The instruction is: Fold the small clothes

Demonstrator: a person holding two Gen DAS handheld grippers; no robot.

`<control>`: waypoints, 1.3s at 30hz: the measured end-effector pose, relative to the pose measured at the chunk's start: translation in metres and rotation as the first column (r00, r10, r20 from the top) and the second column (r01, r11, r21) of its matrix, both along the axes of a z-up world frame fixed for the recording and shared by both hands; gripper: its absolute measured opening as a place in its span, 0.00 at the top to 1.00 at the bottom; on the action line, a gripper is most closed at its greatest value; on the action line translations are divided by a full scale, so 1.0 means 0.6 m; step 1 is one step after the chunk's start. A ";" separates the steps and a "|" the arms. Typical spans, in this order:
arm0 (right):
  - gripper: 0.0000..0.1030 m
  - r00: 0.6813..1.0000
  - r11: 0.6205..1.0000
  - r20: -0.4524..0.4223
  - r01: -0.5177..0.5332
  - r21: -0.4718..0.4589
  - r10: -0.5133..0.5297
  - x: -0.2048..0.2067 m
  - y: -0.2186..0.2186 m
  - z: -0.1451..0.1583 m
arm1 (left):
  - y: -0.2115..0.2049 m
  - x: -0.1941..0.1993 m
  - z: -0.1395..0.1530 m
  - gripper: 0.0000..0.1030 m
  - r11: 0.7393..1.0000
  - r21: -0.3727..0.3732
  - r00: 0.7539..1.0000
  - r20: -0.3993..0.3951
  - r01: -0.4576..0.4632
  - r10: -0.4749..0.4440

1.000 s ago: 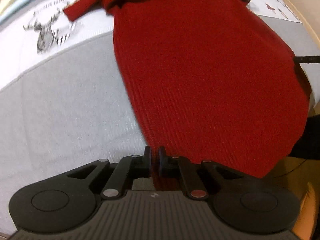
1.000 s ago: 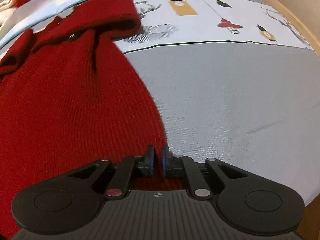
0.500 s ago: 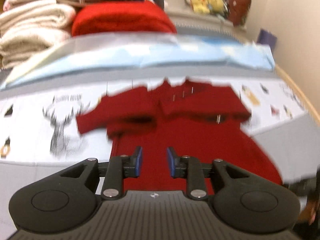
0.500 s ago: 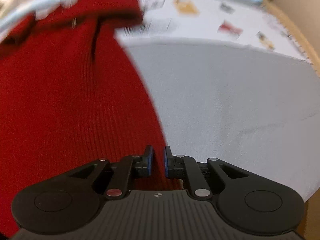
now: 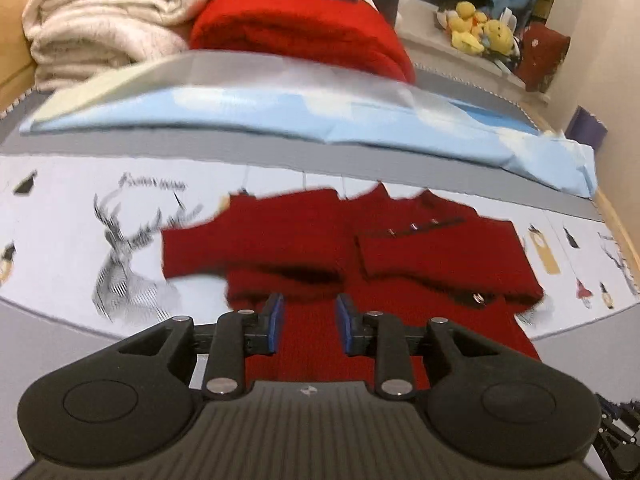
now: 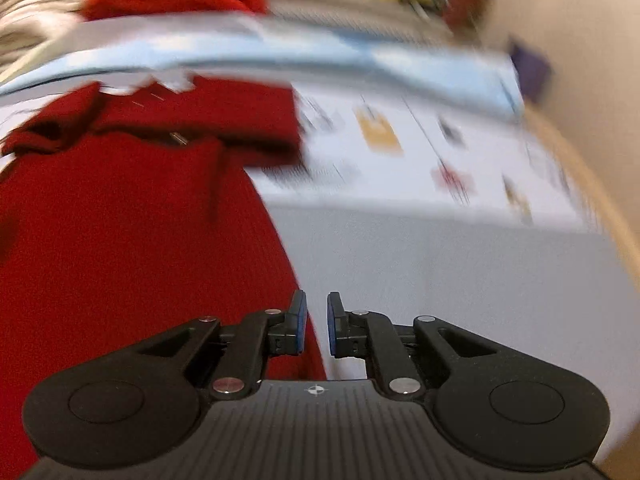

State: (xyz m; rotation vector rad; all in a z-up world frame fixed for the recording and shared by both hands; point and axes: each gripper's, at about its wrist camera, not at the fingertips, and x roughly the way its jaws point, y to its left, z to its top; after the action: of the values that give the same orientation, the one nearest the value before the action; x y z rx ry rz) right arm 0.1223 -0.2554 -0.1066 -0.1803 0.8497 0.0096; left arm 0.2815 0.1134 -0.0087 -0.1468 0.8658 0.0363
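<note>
My left gripper (image 5: 309, 322) has its jaws apart with nothing between them, hanging over the red knit dress (image 5: 360, 252), which lies flat mid-frame on the bed sheet (image 5: 60, 240), sleeves folded in. Right gripper (image 6: 316, 322) jaws are just opening, a narrow gap and empty, right at the dress edge (image 6: 120, 220) filling the left of the blurry frame.

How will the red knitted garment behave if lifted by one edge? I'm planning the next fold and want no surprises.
The red knitted garment will probably droop and sag: its sleeves already lie folded over, soft and rumpled. The thick ribbed knit suggests some weight, so it may stretch from a single grip. It seems unlikely to slip on the printed sheet.
</note>
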 end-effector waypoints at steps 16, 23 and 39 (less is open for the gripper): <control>0.52 0.915 0.865 -0.012 -0.386 -0.320 0.404 0.319 0.350 -0.107 | 0.062 0.025 -0.060 0.69 1.000 -0.001 0.990 -0.141 -0.019 0.019; 0.86 0.899 0.830 -0.023 -0.414 -0.373 0.438 0.364 0.361 -0.125 | 0.067 0.032 -0.065 0.69 0.999 -0.020 0.988 -0.154 -0.027 0.024; 0.90 0.819 0.844 0.224 0.475 0.249 -0.527 0.437 -0.276 0.087 | 0.049 0.041 -0.079 0.69 1.000 0.022 0.987 -0.162 0.008 -0.004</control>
State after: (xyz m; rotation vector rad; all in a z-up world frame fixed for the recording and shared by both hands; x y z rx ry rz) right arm 0.3843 -0.4210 -0.0542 0.2206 0.5802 -0.4303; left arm 0.3059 0.1428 -0.0558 -0.1213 1.0279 0.0529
